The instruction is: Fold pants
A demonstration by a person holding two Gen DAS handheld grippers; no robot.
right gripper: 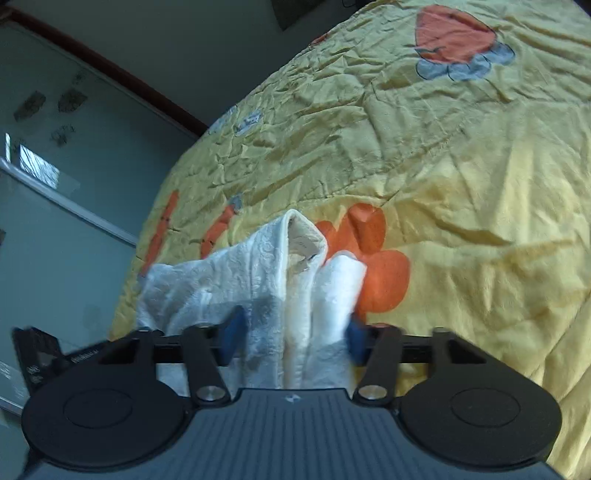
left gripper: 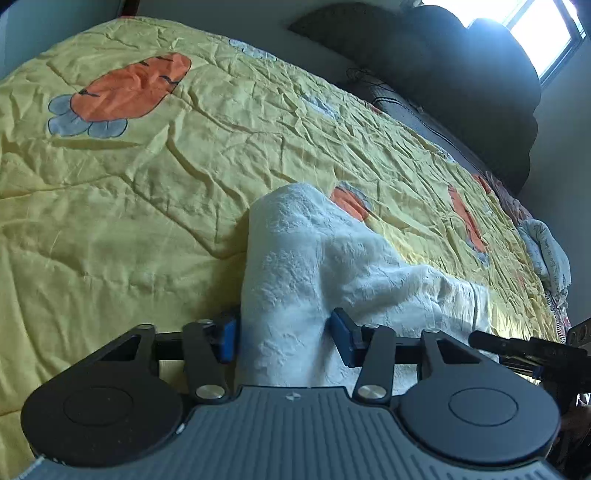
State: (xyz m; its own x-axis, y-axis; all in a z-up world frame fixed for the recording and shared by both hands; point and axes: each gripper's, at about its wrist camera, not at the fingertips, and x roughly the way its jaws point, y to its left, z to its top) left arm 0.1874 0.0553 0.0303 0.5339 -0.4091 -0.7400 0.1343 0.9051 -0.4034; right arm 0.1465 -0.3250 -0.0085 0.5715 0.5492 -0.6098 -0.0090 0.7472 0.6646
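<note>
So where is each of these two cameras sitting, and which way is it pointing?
Left wrist: on the left gripper, looking forward over the white pants it grips, across the yellow quilt toward a window.
Right wrist: on the right gripper, facing the pants' bunched hem and a wall.
Shared: pants, quilt.

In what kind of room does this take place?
Most likely a bedroom. A wide bed carries a crumpled yellow quilt printed with carrots, dark pillows are stacked at its far end below a window, and both grippers hold white pants above the quilt.
</note>
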